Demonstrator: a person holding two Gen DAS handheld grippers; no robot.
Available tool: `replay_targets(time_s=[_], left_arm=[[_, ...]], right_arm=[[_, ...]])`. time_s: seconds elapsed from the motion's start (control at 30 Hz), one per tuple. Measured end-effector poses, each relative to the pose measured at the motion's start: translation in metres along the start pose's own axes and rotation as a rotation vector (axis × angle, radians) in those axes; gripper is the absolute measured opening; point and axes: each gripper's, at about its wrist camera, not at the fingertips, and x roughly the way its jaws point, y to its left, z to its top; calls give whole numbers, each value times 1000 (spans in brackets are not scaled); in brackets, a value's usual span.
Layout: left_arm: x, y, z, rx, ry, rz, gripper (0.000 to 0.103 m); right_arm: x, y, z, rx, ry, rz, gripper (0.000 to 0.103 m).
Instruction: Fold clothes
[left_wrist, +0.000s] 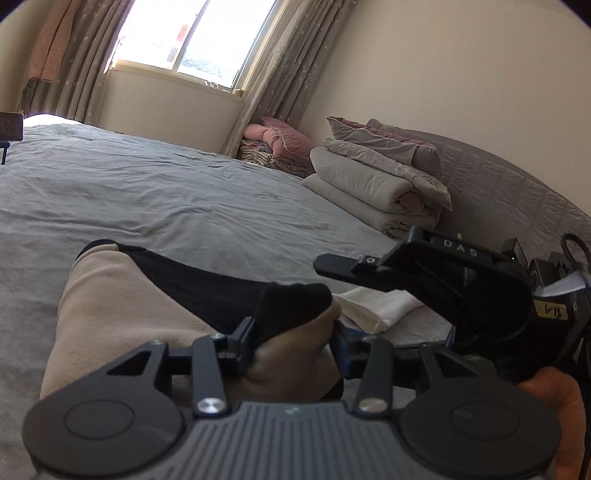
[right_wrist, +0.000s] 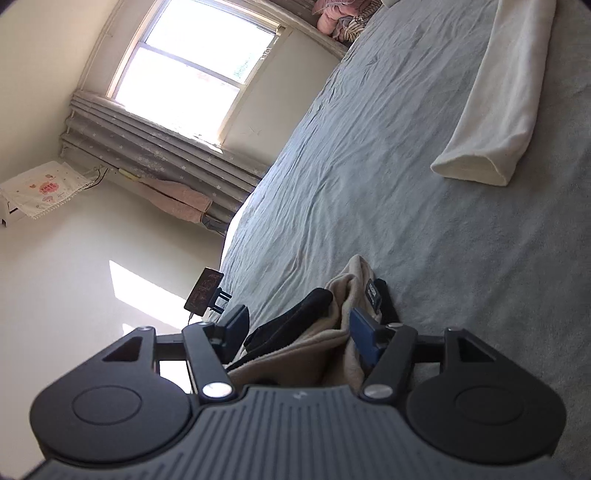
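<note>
**Two grippers at a beige-and-black garment on a bed**

Left gripper (left_wrist: 295, 343) and right gripper (right_wrist: 295, 332) stand part open, cloth bunched between the jaws — seemingly unpinched. The garment (left_wrist: 122, 306) lies on the grey bed (left_wrist: 184, 199): soft, light, limp — best taken at hems or corners.

Blown-out window (left_wrist: 192, 33) backlight, fisheye-warped edges

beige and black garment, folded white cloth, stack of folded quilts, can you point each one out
beige and black garment (left_wrist: 122, 306), left wrist view, on its beige body left of the black panel
folded white cloth (right_wrist: 495, 122), right wrist view, on the middle of its top face
stack of folded quilts (left_wrist: 373, 184), left wrist view, on the grey middle roll
</note>
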Motion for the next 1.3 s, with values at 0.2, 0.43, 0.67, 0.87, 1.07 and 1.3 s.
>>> replay_targets(time_s=[0.2, 0.43, 0.67, 0.87, 1.07, 1.3], left_arm=[[-29, 4, 3, 4, -8, -130, 79], [-67, 49, 10, -129, -82, -60, 77], [-55, 88, 6, -237, -43, 47, 50], [-50, 78, 13, -213, -96, -18, 46], [-13, 54, 5, -75, 23, 30, 46], [-4, 40, 9, -15, 68, 108, 46]], right_arm=[[-8, 1, 2, 46, 19, 35, 67], [5, 24, 3, -103, 30, -40, 66], [38, 49, -13, -354, 7, -154, 26], [22, 58, 5, -438, -81, -89, 20], [47, 11, 6, -395, -24, -230, 21], [22, 31, 3, -500, -102, -252, 42]])
